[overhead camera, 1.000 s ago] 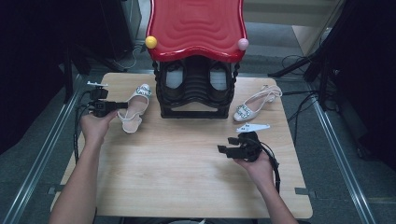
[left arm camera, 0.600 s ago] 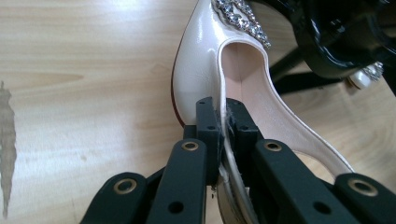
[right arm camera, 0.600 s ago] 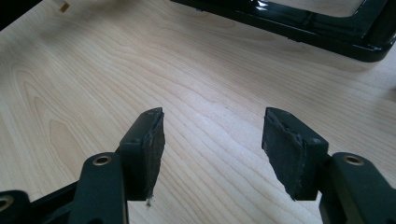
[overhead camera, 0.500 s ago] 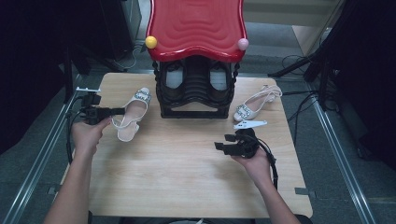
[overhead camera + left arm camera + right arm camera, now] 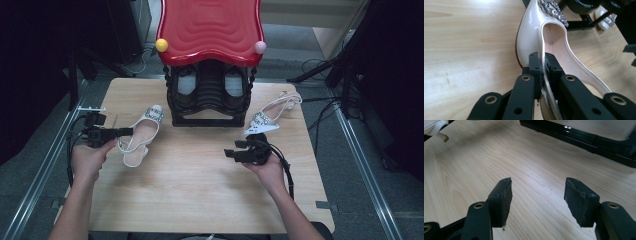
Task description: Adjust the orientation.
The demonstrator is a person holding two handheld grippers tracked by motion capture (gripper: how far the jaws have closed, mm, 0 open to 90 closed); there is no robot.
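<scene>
Wooden table (image 5: 200, 190): left gripper (image 5: 119, 133) jaws pinch the white slingback shoe (image 5: 141, 137) at its side rim, left of the black shoe rack (image 5: 210, 100); right gripper (image 5: 232, 150) jaws stand wide, empty. Placing both shoes seems pending.

Left hand-held gripper (image 5: 125, 132) clamped (right (image 5: 231, 150) agape)

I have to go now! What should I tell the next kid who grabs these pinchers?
Left gripper: shut on the side edge of the left shoe, which is beside the rack.
Right gripper: open, holding nothing, over bare table.
Right shoe: lying at the rack's other side, untouched.
Done: one shoe gripped.
Left: likely putting both shoes on the rack, though where they go isn't shown.
</scene>
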